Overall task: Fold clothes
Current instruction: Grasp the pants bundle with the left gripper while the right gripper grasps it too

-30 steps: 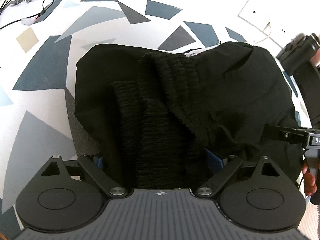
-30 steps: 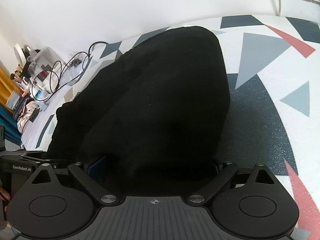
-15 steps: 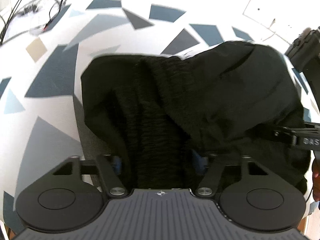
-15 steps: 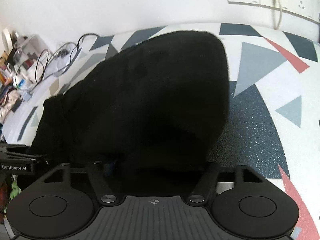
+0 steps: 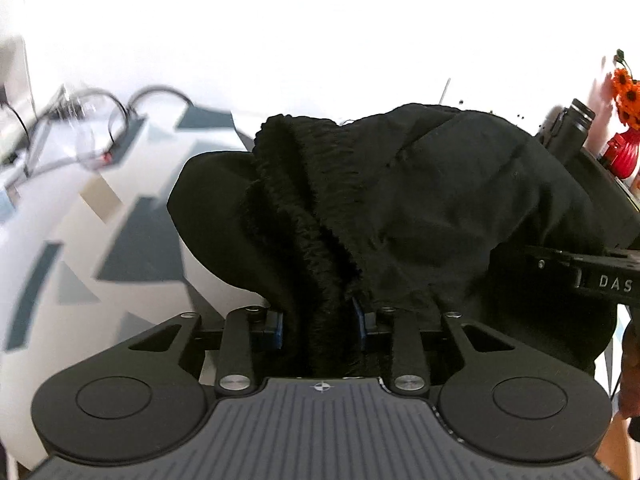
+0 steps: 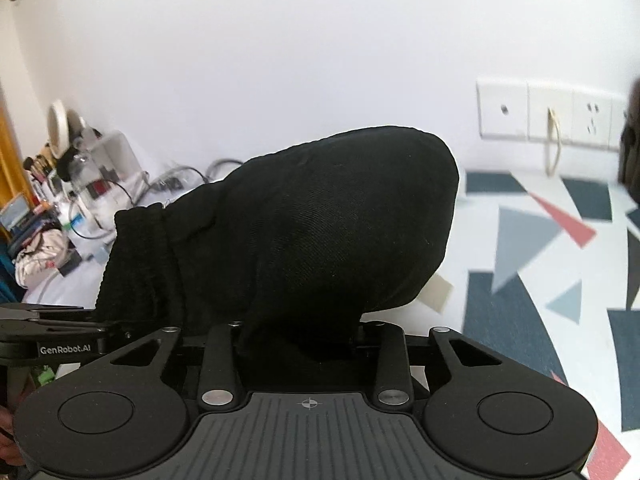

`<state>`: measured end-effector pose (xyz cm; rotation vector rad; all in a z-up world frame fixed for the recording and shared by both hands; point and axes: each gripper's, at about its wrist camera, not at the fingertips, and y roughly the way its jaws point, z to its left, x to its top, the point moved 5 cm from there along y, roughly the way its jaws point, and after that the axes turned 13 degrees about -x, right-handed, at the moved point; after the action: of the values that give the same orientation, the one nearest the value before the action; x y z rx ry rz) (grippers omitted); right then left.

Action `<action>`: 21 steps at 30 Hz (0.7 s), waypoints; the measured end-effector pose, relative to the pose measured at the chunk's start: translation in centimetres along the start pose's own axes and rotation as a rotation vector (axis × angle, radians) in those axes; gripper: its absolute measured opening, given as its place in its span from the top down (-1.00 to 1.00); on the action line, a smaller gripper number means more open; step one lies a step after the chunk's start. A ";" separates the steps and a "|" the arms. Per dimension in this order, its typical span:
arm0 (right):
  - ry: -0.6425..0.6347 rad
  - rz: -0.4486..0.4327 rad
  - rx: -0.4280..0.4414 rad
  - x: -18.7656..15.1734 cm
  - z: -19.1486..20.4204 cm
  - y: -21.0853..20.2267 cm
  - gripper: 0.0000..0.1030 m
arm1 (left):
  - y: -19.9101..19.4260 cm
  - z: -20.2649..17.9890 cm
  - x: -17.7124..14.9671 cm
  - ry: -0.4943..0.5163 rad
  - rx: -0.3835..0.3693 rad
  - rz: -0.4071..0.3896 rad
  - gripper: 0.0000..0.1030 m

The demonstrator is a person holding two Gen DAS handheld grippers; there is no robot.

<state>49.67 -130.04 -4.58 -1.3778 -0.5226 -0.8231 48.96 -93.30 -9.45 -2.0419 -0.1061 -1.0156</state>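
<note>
A table (image 6: 520, 240) covered in a white cloth printed with navy, grey and red triangles runs up to a plain white wall (image 6: 280, 60), where a row of white sockets (image 6: 548, 116) sits at far right with a pale cord hanging from one. At far left, loose cables (image 5: 120, 120) and a clutter of small items (image 6: 80, 184) crowd the table's edge; a red vase of orange flowers (image 5: 624, 136) stands far right in the left view. A black garment (image 5: 440, 208) (smooth cloth with a ribbed, knitted band) hangs bunched and raised off the table. The left tongs (image 5: 320, 326) are pinched on its ribbed band; the right tongs (image 6: 300, 336) are closed around its near edge. A second ago the garment lay spread flat on the table with both tongs wide apart; since then they have narrowed onto the cloth and lifted it, and both views now tilt up toward the wall.
</note>
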 end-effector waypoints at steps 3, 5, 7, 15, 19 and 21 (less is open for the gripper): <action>-0.027 -0.034 0.027 0.9 1.8 -1.0 0.43 | -1.6 0.0 0.4 0.006 0.044 -0.034 0.39; -0.051 -0.055 0.051 1.4 3.1 -1.6 0.43 | -2.5 -0.1 0.7 0.006 0.084 -0.054 0.37; -0.075 -0.071 0.087 2.0 4.4 -2.2 0.43 | -3.4 -0.1 0.7 -0.002 0.118 -0.066 0.37; -0.190 -0.050 0.354 4.4 9.8 -2.6 0.43 | -10.7 0.1 -1.4 -0.147 0.354 -0.182 0.36; -0.286 -0.016 0.512 4.8 14.6 -3.2 0.43 | -15.4 0.2 -4.1 -0.242 0.501 -0.252 0.36; -0.341 -0.001 0.587 4.6 17.6 -3.7 0.43 | -18.2 -0.1 -5.9 -0.287 0.572 -0.291 0.36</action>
<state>52.17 -113.68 3.90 -0.9668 -0.9449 -0.3817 37.54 -80.00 -1.80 -1.6487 -0.7729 -0.7386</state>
